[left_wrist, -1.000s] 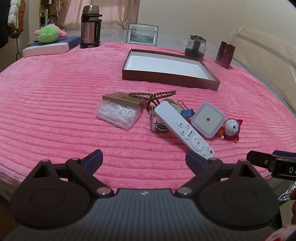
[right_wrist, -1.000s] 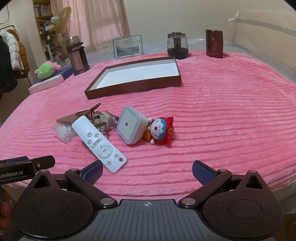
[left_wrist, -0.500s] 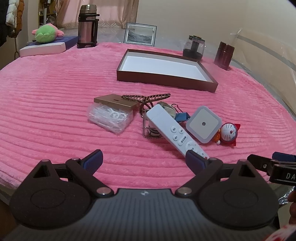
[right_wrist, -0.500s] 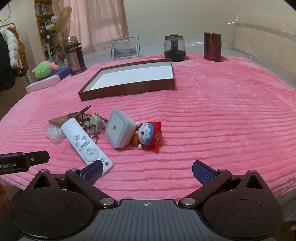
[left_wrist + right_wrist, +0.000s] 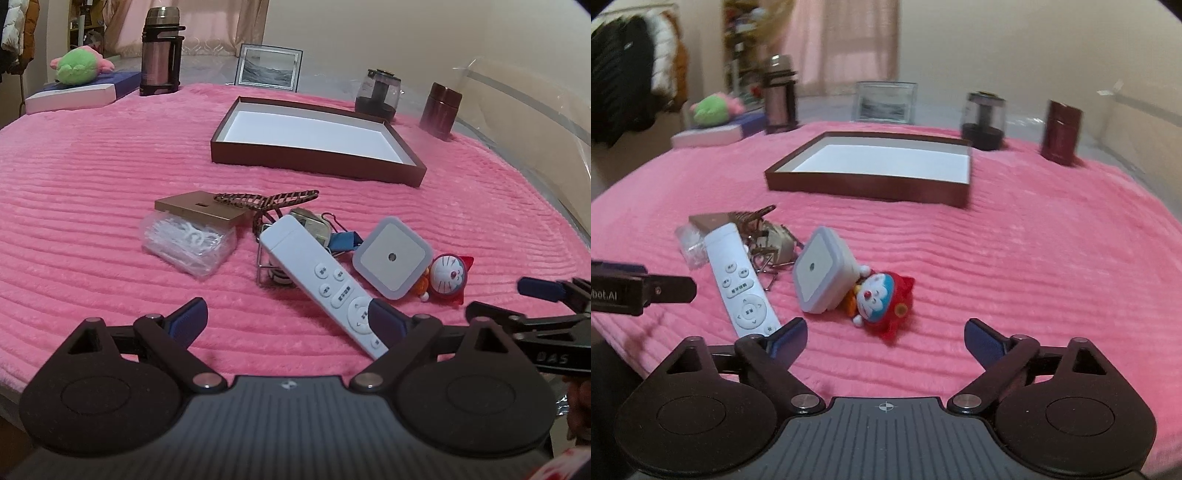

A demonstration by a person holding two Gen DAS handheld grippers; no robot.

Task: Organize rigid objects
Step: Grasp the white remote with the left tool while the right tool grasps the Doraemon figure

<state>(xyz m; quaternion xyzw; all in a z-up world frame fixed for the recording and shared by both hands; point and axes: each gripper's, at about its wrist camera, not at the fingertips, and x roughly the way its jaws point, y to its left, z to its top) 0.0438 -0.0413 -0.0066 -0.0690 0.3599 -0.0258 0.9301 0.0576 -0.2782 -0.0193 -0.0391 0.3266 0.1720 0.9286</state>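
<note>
Left gripper [image 5: 286, 317] spread wide, holding nothing, low in frame. Right gripper [image 5: 885, 334] likewise wide and unloaded. White remote [image 5: 323, 278] at frame centre on pink blanket [image 5: 92, 177], touching square night light [image 5: 392, 256]; brown tray [image 5: 317, 162] above, apart.

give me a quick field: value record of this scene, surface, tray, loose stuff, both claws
surface: pink blanket
tray: brown, white inside, nothing in it, behind the pile
pile: white remote, square night light, cat toy, bag of white bits, blue clip
left claw: open, holding nothing, near the remote's end
right claw: open, holding nothing, near the cat toy
</note>
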